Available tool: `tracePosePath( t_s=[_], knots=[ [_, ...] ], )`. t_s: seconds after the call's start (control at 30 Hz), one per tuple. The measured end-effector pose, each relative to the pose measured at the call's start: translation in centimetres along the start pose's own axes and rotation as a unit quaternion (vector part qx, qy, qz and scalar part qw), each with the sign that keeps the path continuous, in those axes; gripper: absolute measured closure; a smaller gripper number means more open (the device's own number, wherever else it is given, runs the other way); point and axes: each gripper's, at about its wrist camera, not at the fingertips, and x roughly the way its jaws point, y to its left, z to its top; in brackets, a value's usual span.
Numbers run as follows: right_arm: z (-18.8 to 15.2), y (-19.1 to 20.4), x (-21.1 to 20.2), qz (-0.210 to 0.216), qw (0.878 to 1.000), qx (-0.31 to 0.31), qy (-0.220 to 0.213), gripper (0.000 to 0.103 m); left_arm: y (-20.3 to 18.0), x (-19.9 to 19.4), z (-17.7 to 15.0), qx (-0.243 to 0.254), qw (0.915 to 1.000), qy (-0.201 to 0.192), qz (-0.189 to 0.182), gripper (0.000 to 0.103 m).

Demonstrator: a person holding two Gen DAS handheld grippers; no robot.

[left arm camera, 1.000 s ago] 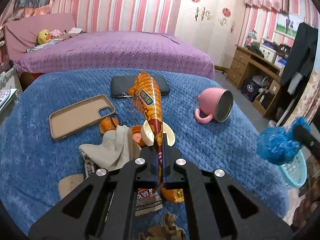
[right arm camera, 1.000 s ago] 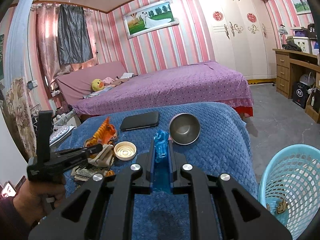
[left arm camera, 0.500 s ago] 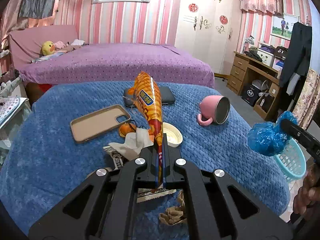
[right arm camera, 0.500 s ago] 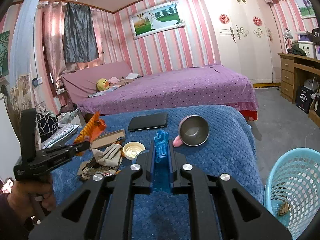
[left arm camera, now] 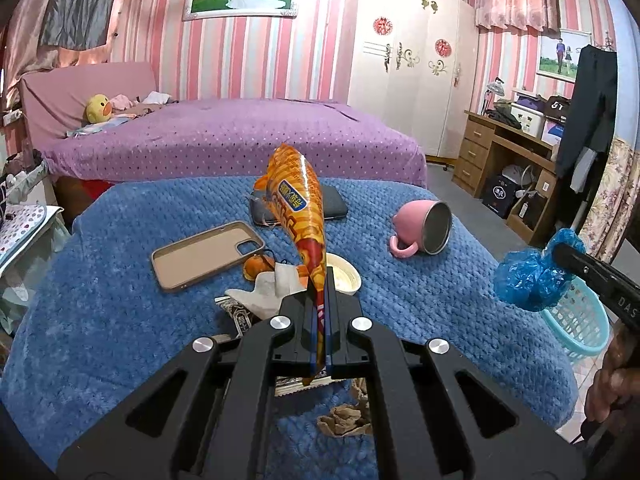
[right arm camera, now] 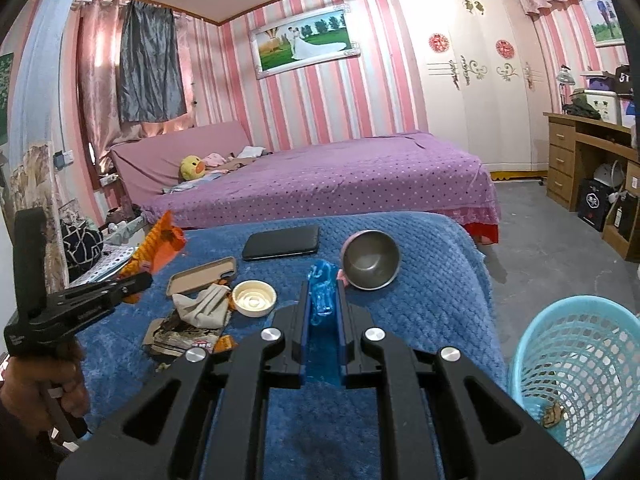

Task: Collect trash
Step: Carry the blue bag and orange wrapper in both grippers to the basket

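In the left wrist view, our left hand-held gripper (left arm camera: 319,312) sat at lower centre, its jaws pinching the bottom of an orange wrapper (left arm camera: 298,216) that stood up toward mid-frame, lifted above the blue blanket (left arm camera: 100,280). At the right edge of that view our right hand-held gripper (left arm camera: 560,254) gripped a crumpled blue bag (left arm camera: 528,280), held just in front of the basket (left arm camera: 580,328). In the right wrist view the same bag (right arm camera: 322,294) was squeezed between the jaws at centre, and the basket (right arm camera: 576,364) stood at lower right with a small brown scrap (right arm camera: 554,412) inside. On the blanket, left of centre in the left wrist view, lay a phone case (left arm camera: 208,254); behind the wrapper lay a dark phone (left arm camera: 334,206). A pink mug (left arm camera: 424,228) lay on its side right of centre. Near the jaws were a white lid (left arm camera: 344,278), a tissue (left arm camera: 268,292), a small orange piece (left arm camera: 256,268), a printed packet (left arm camera: 240,318) and, at the bottom, crumpled brown paper (left arm camera: 348,422). The purple bed (left arm camera: 240,136) filled the middle distance.
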Motion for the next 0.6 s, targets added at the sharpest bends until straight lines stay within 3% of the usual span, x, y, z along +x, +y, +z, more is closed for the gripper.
tracePosePath(
  t_s=[0.6],
  knots=[
    [0.1, -5.3, -3.3, -0.066, 0.998, 0.009, -0.016, 0.092, -3.3, -0.9, 0.2, 0.008, 0.9992, -0.018, -0.034, 0.103]
  ],
)
